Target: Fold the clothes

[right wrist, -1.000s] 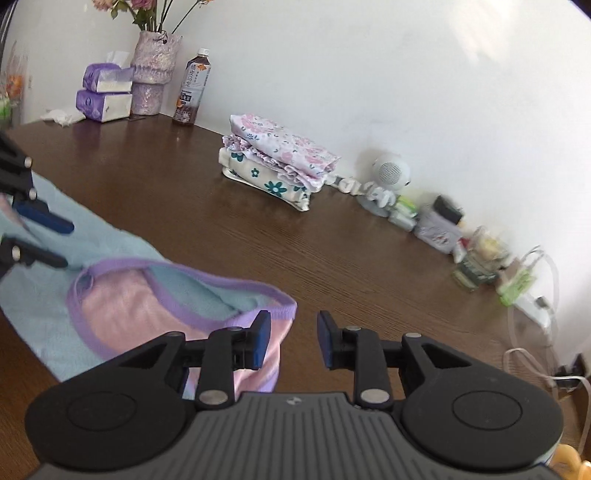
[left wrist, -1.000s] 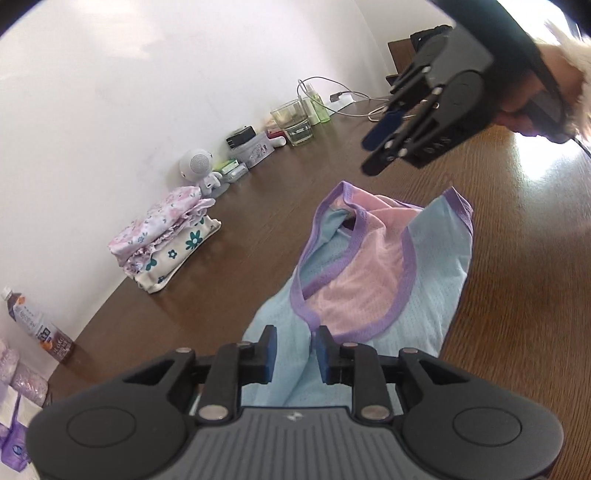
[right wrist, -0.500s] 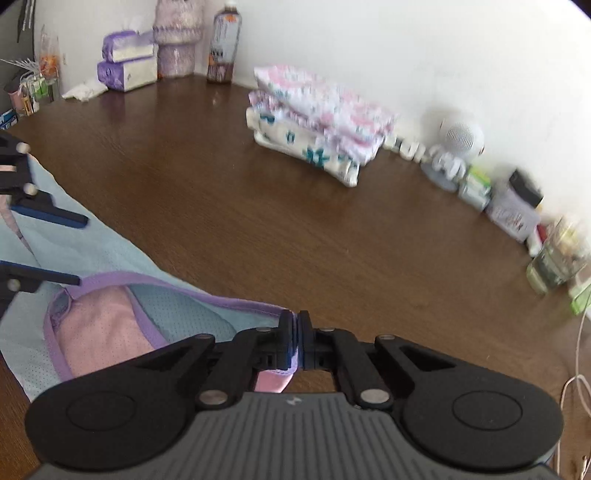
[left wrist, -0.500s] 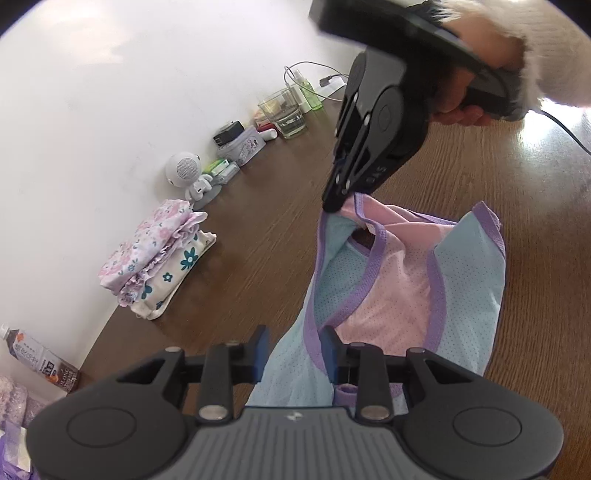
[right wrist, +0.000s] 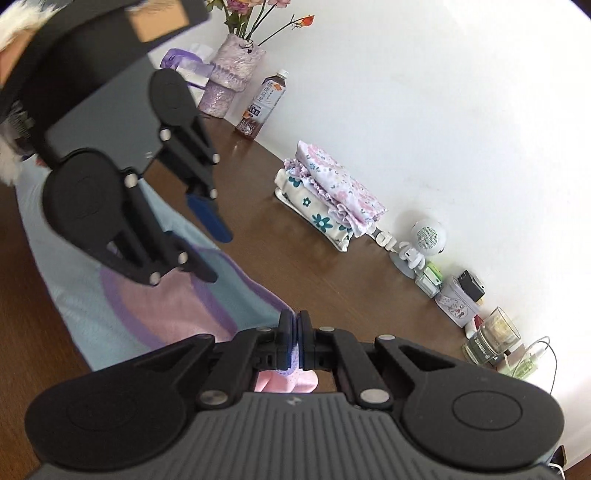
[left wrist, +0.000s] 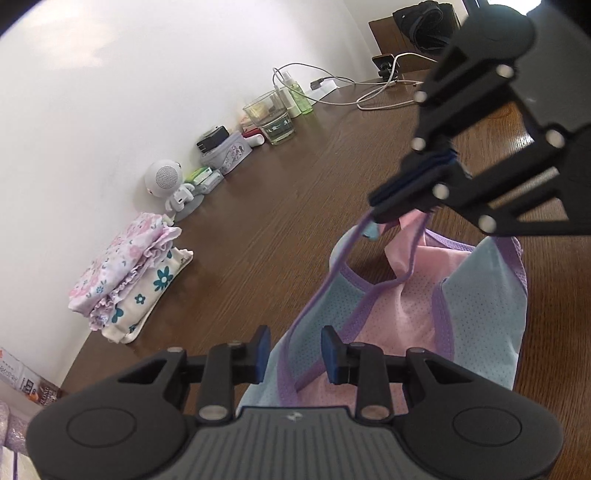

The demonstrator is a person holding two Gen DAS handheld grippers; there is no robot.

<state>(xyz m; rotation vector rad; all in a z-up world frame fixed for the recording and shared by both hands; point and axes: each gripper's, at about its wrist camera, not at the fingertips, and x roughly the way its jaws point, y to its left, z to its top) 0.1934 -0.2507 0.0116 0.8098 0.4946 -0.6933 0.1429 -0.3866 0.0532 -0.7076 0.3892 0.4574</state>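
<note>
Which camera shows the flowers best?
The right wrist view: the flowers stand in a vase by the wall, though the frame's top cuts them off. The left wrist view shows none of them.

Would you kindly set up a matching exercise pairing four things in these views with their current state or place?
Things:
1. left gripper
2. right gripper
3. folded floral clothes
4. glass tumbler

States or places:
A. stacked by the wall
B. shut on the vest's purple strap
C. open over the vest
D. standing near the white cables

Pairs: 1-C, 2-B, 3-A, 4-D
</note>
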